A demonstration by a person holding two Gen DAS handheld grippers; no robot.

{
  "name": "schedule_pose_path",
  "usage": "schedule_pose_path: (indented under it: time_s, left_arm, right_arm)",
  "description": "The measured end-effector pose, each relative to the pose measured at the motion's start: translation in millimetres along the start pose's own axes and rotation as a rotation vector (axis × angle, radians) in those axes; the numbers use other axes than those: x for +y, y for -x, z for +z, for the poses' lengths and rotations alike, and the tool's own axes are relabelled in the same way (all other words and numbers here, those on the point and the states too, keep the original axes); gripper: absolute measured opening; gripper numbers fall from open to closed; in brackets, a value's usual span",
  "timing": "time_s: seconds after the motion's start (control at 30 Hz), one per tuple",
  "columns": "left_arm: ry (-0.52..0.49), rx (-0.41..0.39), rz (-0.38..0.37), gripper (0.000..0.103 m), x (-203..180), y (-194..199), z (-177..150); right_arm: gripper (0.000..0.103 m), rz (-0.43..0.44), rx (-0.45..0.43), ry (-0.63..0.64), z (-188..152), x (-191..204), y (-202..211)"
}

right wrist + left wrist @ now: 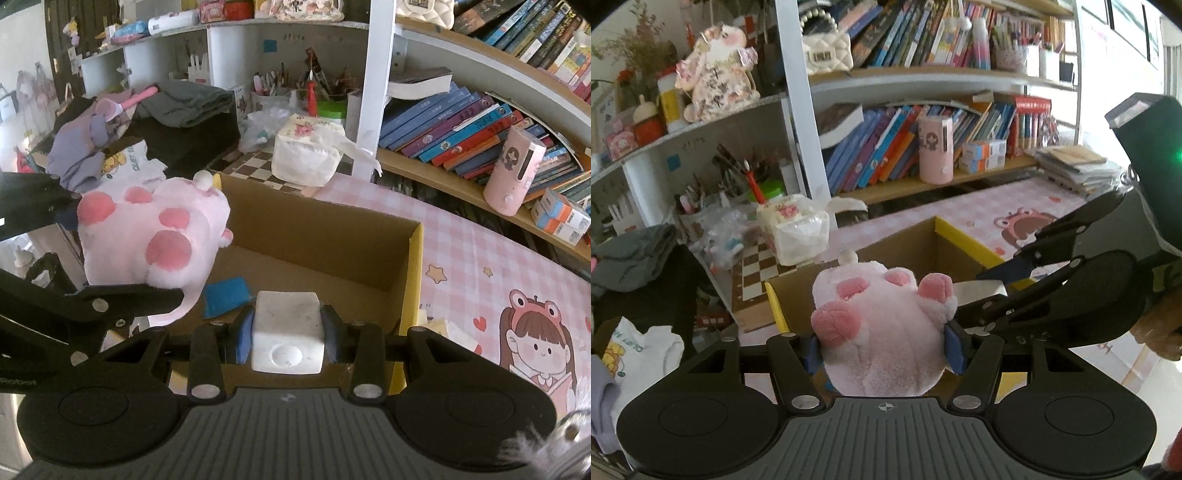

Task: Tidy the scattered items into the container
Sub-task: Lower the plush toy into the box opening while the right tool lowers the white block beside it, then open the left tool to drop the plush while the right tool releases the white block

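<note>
1. The lower part of the pink plush toy [882, 332] was hidden behind the left gripper [882, 349] body in the left wrist view; its face could not be seen, only four darker pink paw pads and a small white tail nub.
2. The left gripper was clamped on the plush toy, its blue pads [955, 350] pressed into the soft, fuzzy sides, holding it above the near left edge of the cardboard box [413, 258].
3. The right gripper [286, 336] was closed on a white block [286, 332], a smooth, rounded cube with a shallow round dimple on its near face and faint grey smudges, held over the near edge of the box.
4. The box was plain brown corrugated card with yellow-edged flaps, open at the top, standing on a pink checked tablecloth [480, 258] printed with cartoon figures.
5. A flat blue cloth-like piece [225, 295] lay on the box floor, partly covered by the plush and the right gripper's finger; what it was could not be made out.
6. Behind the box, a wrapped white tissue pack [304, 155] sat with one sheet sticking out.
</note>
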State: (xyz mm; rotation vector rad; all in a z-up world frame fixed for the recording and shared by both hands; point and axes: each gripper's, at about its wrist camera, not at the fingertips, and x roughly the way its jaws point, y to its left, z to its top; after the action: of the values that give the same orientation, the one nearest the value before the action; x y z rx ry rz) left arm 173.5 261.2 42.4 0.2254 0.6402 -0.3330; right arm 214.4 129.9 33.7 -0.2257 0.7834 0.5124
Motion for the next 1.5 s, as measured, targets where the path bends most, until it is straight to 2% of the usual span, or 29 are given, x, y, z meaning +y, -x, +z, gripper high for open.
schedule_pose_path:
  time_s: [0.27, 0.47, 0.67, 0.93, 1.03, 1.13, 1.17, 1.27, 1.33, 1.37, 1.4, 1.5]
  left_arm:
    - [-0.054, 0.104, 0.002, 0.062, 6, -46, 10]
    - [-0.100, 0.212, 0.003, 0.062, 8, -83, 18]
    - [-0.100, 0.303, 0.009, 0.062, 14, -106, 14]
    - [-0.104, 0.357, 0.029, 0.064, 16, -119, 10]
    - [-0.119, 0.378, 0.024, 0.068, 14, -122, 7]
    - [-0.173, 0.394, 0.031, 0.071, 8, -124, 4]
    - [-0.202, 0.405, 0.038, 0.072, 5, -126, 2]
    - [-0.246, 0.421, 0.057, 0.074, 0, -129, 0]
    - [-0.229, 0.416, 0.054, 0.074, 2, -129, 1]
    - [-0.226, 0.413, 0.052, 0.074, 4, -128, 1]
    - [-0.232, 0.411, 0.050, 0.074, 4, -128, 1]
    - [-0.286, 0.412, 0.047, 0.075, 1, -128, -4]
  right_arm:
    - [0.036, -0.016, 0.063, 0.057, 20, -13, -41]
    - [0.036, -0.062, 0.112, 0.185, 33, -13, -80]
    - [0.036, -0.080, 0.195, 0.235, 46, -19, -113]
    - [0.036, -0.105, 0.267, 0.272, 51, -22, -139]
    - [0.037, -0.111, 0.276, 0.271, 50, -24, -143]
    - [0.043, -0.113, 0.285, 0.249, 49, -26, -146]
    - [0.049, -0.114, 0.285, 0.240, 48, -27, -146]
    - [0.053, -0.118, 0.273, 0.243, 45, -25, -144]
    - [0.062, -0.120, 0.266, 0.246, 44, -22, -142]
    - [0.073, -0.123, 0.263, 0.246, 44, -21, -142]
    - [0.077, -0.121, 0.260, 0.241, 43, -21, -141]
    - [0.077, -0.113, 0.256, 0.226, 41, -21, -138]
